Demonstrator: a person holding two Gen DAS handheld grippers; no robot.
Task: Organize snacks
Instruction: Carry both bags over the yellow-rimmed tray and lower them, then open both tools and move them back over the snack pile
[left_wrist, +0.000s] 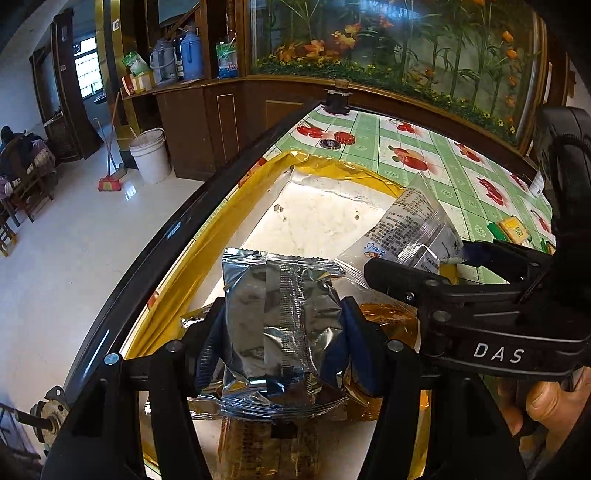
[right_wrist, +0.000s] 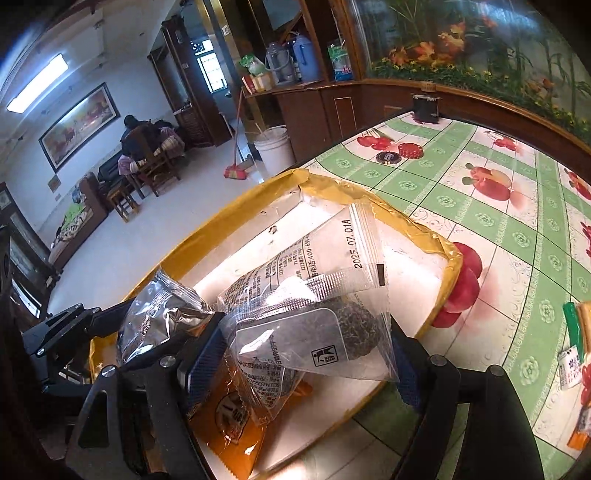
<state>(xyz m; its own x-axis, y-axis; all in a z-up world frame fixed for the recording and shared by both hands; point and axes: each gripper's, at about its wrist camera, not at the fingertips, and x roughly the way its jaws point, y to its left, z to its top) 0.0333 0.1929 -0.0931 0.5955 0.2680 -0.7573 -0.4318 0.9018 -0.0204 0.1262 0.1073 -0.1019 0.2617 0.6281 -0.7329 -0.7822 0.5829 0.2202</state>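
A silver foil snack packet (left_wrist: 284, 295) sits upright between the blue pads of my left gripper (left_wrist: 282, 343), which is shut on it over the near end of a white box with a gold-taped rim (left_wrist: 221, 221). My right gripper (right_wrist: 306, 362) is shut on a clear packet with dark contents and printed text (right_wrist: 314, 295), held tilted above the same box (right_wrist: 221, 229). The left wrist view shows that packet (left_wrist: 406, 221) sticking up from the right gripper (left_wrist: 421, 254). Orange packets (right_wrist: 229, 417) lie on the box floor under both grippers. The silver packet (right_wrist: 159, 314) appears at the left of the right wrist view.
The box stands on a table with a green, cherry-printed cloth (right_wrist: 480, 221), close to its left edge above a tiled floor. Two bottle caps (right_wrist: 410, 149) and a black spool (left_wrist: 336, 99) lie farther back. Small snack packs (left_wrist: 511, 227) are at the right. A wooden cabinet runs behind.
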